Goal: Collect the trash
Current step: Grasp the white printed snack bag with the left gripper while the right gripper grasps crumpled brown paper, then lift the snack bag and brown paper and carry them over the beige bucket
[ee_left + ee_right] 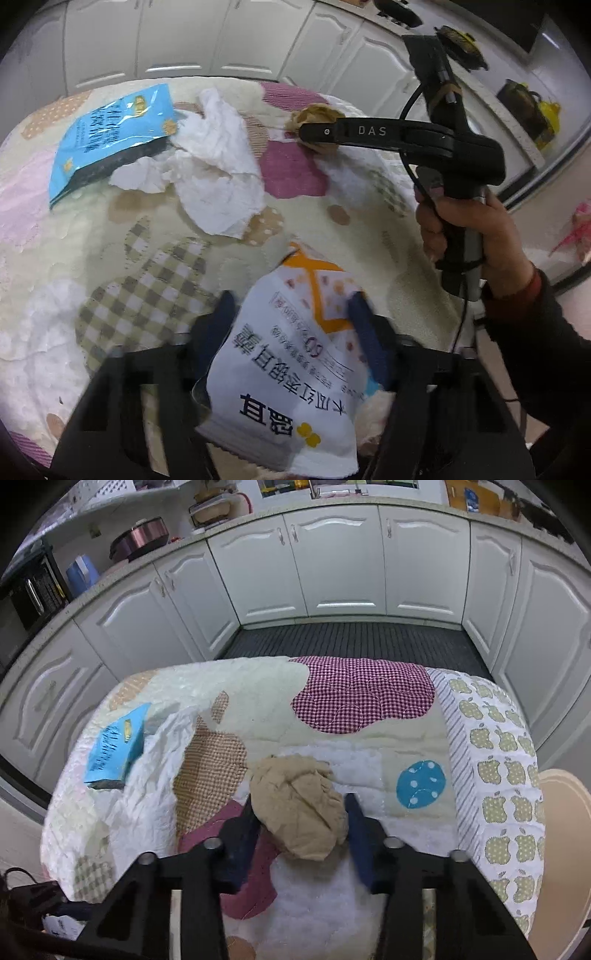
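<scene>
A white snack packet [295, 369] is clamped between the fingers of the left gripper [291, 321], its long axis running away from the camera, orange end farthest. A crumpled brown paper wad [299, 808] is pinched by the right gripper [299, 812] on the quilted tabletop [369, 738]. One blue packet [110, 140] and one crumpled white tissue [218, 173] are seen lying touching each other.

"DAS" on the right tool's arm [373, 131]; Chinese print, upside down, on the white packet [295, 373]

Even indoor light, fisheye-bent edges, slight motion blur.
</scene>
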A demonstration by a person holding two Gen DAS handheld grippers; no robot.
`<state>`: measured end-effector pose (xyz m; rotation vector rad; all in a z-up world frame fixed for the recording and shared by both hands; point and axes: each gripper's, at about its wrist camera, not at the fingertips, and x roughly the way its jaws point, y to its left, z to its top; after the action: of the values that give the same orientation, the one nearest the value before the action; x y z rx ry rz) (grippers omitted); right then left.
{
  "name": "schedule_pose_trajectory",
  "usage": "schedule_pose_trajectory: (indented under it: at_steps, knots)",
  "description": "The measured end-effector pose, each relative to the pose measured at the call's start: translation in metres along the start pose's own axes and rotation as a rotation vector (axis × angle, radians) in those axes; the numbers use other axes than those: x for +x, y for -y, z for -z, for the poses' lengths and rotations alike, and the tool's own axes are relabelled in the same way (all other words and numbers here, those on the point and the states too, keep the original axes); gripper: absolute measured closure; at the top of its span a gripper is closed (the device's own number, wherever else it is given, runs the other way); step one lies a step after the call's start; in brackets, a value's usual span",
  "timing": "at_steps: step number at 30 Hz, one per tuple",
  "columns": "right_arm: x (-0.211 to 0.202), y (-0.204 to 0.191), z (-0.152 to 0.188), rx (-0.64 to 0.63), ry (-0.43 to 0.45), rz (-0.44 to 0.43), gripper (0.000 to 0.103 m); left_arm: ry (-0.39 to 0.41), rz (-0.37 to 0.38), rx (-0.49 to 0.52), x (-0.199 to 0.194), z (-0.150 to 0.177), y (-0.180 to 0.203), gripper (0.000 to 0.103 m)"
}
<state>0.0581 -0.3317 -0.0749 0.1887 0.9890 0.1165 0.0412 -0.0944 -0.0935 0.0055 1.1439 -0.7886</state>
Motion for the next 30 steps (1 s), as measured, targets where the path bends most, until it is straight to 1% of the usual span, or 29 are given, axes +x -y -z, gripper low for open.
schedule_pose_trajectory:
  at_steps: [1,2,3,4,7,12,19,24,30]
  knots:
    - [-0.005,0.001,0.002,0.001,0.006,0.001,0.073,0.000,-0.004,0.007,-0.002,0.001,0.002,0.069]
    - [-0.010,0.002,0.004,-0.001,0.013,0.002,0.073,0.010,-0.012,0.021,-0.005,0.002,0.004,0.072]
    - [-0.015,0.002,0.006,-0.002,0.021,-0.001,0.074,0.025,-0.019,0.037,-0.008,0.003,0.007,0.079]
    - [-0.021,0.003,0.009,0.001,0.027,-0.008,0.074,0.035,-0.022,0.045,-0.011,0.004,0.008,0.083]
    - [-0.040,0.005,0.018,0.010,0.041,-0.031,0.074,0.072,-0.025,0.066,-0.024,0.004,0.018,0.088]
    - [-0.072,0.004,0.036,-0.001,0.070,-0.027,0.074,0.122,-0.051,0.079,-0.036,-0.001,0.032,0.092]
    - [-0.106,0.014,0.054,0.012,0.109,-0.013,0.074,0.148,-0.068,0.089,-0.035,-0.011,0.049,0.094]
    - [-0.126,0.029,0.065,0.035,0.136,0.012,0.074,0.164,-0.075,0.098,-0.036,-0.020,0.064,0.096]
    - [-0.146,0.054,0.073,0.075,0.161,0.053,0.074,0.203,-0.061,0.139,-0.033,-0.043,0.092,0.096]
